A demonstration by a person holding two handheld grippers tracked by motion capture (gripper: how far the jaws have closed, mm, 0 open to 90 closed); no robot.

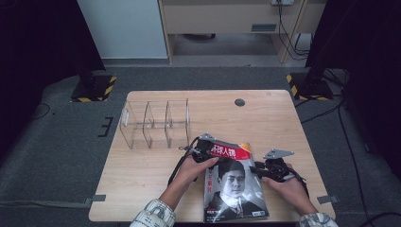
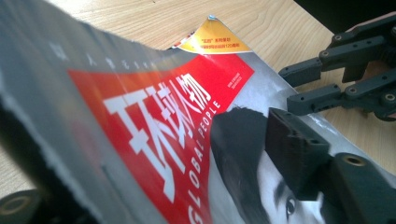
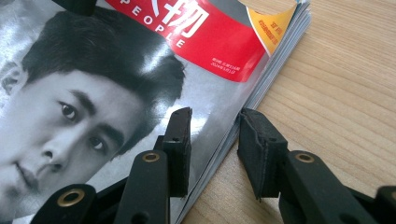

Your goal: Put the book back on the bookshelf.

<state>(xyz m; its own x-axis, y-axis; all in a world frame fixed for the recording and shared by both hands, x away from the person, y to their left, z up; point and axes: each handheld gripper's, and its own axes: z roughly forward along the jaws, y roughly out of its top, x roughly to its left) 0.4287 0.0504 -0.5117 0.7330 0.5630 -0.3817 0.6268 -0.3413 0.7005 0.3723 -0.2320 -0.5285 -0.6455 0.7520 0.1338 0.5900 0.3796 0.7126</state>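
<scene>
A magazine [image 1: 235,191] with a red title band and a portrait on its cover lies on the wooden table [image 1: 142,175] near the front edge. My left gripper [image 1: 207,152] is at its top left corner. In the left gripper view the cover [image 2: 187,93] curls up between the widely parted jaws of the left gripper [image 2: 149,163], with one jaw above it and the other under it. My right gripper [image 1: 259,170] is at the magazine's right edge. In the right gripper view the right gripper [image 3: 215,116] is open. One jaw is over the cover [image 3: 116,70], the other over bare wood.
A clear plastic organiser [image 1: 156,123] with three compartments stands at the table's back left. A round cable hole [image 1: 239,102] is at the back centre. Two stand bases with hazard stripes [image 1: 94,87] rest on the floor behind the table.
</scene>
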